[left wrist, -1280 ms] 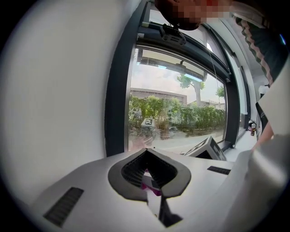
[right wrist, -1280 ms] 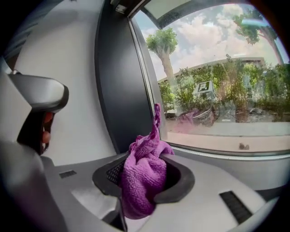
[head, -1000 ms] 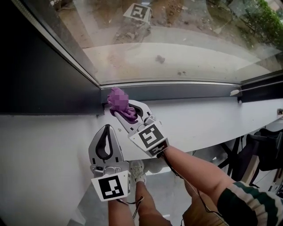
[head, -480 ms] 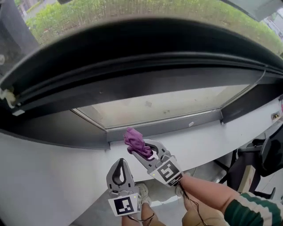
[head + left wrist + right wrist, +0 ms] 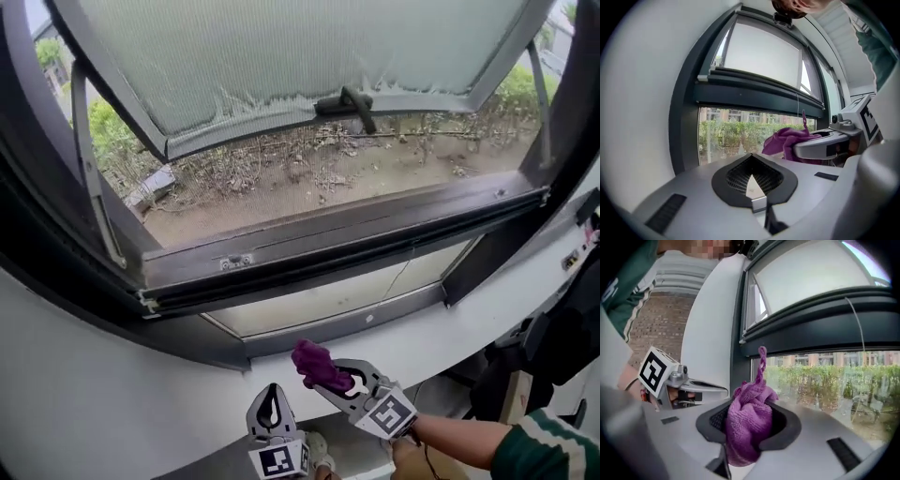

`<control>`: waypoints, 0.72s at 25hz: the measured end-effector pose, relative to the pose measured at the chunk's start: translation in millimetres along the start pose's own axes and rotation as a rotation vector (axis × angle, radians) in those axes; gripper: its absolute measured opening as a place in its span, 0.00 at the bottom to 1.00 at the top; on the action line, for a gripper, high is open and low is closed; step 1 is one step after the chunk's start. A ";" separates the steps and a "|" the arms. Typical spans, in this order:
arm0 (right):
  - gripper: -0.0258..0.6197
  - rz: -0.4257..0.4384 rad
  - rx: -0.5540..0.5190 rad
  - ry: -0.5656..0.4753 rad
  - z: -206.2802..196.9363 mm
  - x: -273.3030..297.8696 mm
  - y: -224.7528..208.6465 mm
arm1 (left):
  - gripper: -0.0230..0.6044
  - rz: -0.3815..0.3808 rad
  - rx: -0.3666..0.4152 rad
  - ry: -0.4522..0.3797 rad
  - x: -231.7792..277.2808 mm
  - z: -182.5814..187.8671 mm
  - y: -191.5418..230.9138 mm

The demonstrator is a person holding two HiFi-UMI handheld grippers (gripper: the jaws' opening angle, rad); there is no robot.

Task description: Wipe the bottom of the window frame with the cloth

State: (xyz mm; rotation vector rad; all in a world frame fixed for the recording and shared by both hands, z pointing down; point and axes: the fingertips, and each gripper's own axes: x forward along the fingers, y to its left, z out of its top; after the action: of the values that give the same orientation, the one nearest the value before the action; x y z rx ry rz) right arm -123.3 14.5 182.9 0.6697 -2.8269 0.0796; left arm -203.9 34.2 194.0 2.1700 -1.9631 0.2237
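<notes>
A bunched purple cloth sticks out of my right gripper, which is shut on it just below the white sill under the window. In the right gripper view the cloth fills the jaw pads, a twisted tail standing up. The dark bottom rail of the window frame runs across well above the cloth, apart from it. My left gripper hangs lower left, shut and holding nothing; its own view shows the jaws closed tip to tip, with the cloth to its right.
The upper sash is tilted outward with a black handle. Bare ground with dry plants lies outside. A fixed glass pane sits under the rail. Dark furniture stands at the right.
The head view has tipped upward, so the open sash and ground outside now show. Both grippers sit lower in the picture; the right one still holds the cloth near the sill.
</notes>
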 end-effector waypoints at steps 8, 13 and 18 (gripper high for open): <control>0.27 -0.069 0.074 -0.107 93.0 -65.2 -17.8 | 0.05 -0.071 0.040 -0.050 -14.1 83.6 -40.7; 0.28 -0.127 0.108 -0.169 139.7 -111.1 -33.4 | 0.05 -0.145 0.100 -0.045 -35.6 122.1 -74.5; 0.28 -0.191 0.086 -0.219 179.5 -143.2 -48.0 | 0.05 -0.219 0.143 -0.095 -42.2 170.0 -103.5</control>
State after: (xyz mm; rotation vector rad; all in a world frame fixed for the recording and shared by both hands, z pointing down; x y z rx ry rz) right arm -15.9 14.9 -25.7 1.0224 -2.9615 0.1002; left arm -109.8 41.6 13.8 2.5080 -1.7868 0.2352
